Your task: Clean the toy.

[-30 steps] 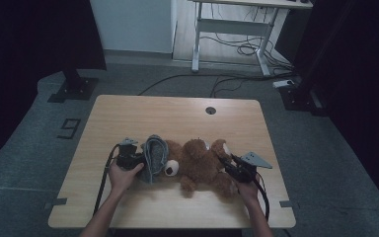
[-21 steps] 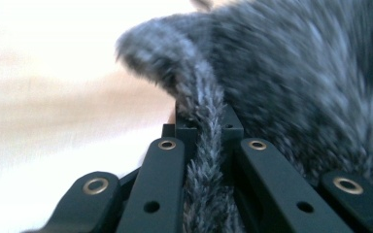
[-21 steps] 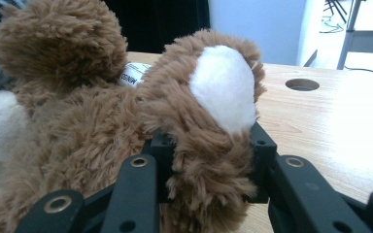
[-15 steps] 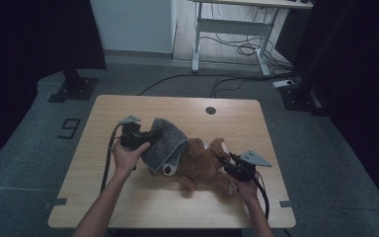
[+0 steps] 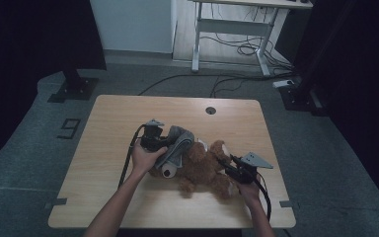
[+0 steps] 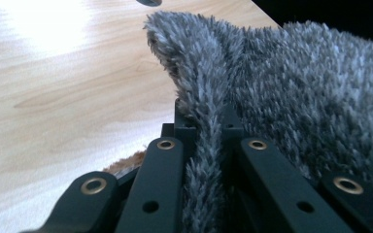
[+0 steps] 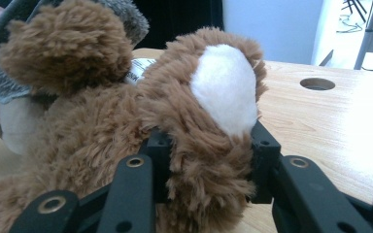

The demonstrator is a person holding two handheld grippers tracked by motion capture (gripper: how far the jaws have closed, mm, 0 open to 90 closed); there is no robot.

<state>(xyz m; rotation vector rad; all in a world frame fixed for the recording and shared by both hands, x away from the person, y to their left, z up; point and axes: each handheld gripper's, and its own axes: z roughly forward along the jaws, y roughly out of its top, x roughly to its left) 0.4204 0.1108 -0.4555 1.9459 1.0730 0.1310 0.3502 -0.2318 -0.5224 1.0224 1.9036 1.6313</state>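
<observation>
The right gripper (image 5: 233, 169) has its jaws pinching a white-soled foot of the brown teddy bear (image 5: 202, 165), lying mid-tabletop (image 5: 108, 123); they have just eased wider. Its face is hidden beneath the grey fleece garment (image 6: 291, 97), pinched in the left gripper (image 5: 164, 143).

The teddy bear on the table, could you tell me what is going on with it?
A person is working a grey fleece garment at the head end of a brown teddy bear lying on the table. The left gripper is shut on a fold of the garment and holds it raised above the bear. The right gripper clamps one of the bear's feet; its jaws have just been opening slightly but the pads still press the foot.
</observation>
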